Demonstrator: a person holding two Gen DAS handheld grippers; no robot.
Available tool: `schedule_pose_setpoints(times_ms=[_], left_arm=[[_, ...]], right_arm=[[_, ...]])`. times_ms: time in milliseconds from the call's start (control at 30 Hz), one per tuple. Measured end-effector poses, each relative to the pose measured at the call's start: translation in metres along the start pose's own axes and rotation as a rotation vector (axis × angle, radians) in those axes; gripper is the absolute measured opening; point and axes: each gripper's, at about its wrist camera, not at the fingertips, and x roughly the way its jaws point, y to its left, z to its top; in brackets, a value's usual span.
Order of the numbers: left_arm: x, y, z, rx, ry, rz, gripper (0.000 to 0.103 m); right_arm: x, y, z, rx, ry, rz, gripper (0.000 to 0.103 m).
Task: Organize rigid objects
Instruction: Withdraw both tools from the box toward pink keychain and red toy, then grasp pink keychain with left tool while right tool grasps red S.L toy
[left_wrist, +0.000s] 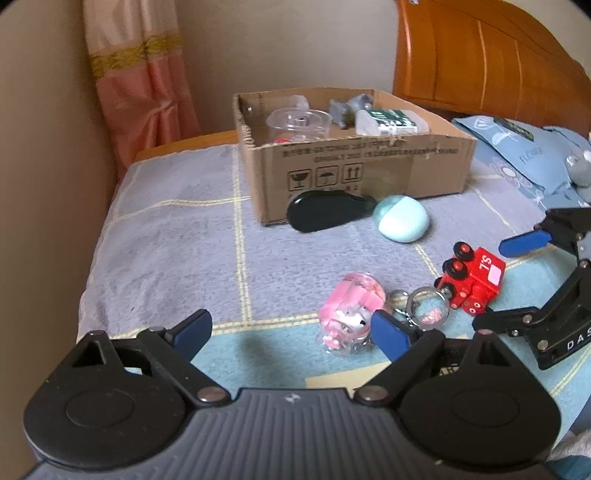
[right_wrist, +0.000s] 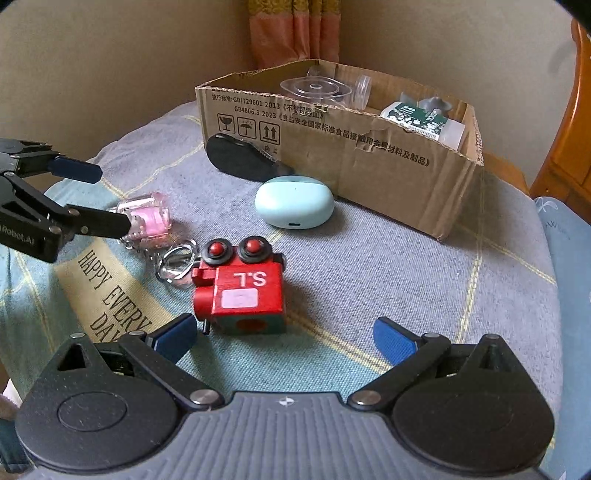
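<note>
A red toy train (right_wrist: 240, 291) lies on its side on the bed, just ahead of my open right gripper (right_wrist: 286, 338); it also shows in the left wrist view (left_wrist: 471, 282). A pink clear keychain toy (left_wrist: 351, 312) with metal rings (left_wrist: 421, 301) lies just ahead of my open left gripper (left_wrist: 291, 332), near its right finger. A mint earbud case (left_wrist: 400, 218) and a black oval case (left_wrist: 327, 215) lie against the cardboard box (left_wrist: 369, 177). The box holds clear plastic pieces, a grey toy and a green-labelled container.
The bed has a grey and blue checked cover (left_wrist: 177, 243). A wall runs along the left. A pink curtain (left_wrist: 140, 81) hangs behind. A wooden headboard (left_wrist: 480, 62) and a blue pillow (left_wrist: 524, 155) are at the right.
</note>
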Motion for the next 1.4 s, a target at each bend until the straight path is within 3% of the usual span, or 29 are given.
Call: schedule_pose_setpoints(times_ms=[267,667,800,1000,1133,1400], left_arm=[[-0.003,0.004,0.000,-0.008,-0.012,0.029,0.092],[0.000,-0.004,0.002,0.108,0.008,-0.014,0.092],[0.001,-0.006,0.015,0.160,0.024,-0.122,0.092],[0.010,-0.015,0.052,0.208,0.073,-0.417,0.092],[0.026,-0.025,0.064,0.321,0.161,-0.566,0.092],[0.044,-0.023,0.071,0.435,0.280,-0.668,0.092]], right_arm=[[-0.001,0.002,-0.001,-0.003,0.001,0.001,0.103],[-0.001,0.001,-0.003,0.001,-0.006,-0.002,0.103],[0.000,0.000,-0.002,0.001,-0.005,-0.001,0.103],[0.001,0.000,-0.002,0.008,-0.011,-0.006,0.103],[0.001,0.000,-0.003,0.009,-0.015,-0.007,0.103],[0.001,-0.001,-0.003,0.009,-0.018,-0.007,0.103]])
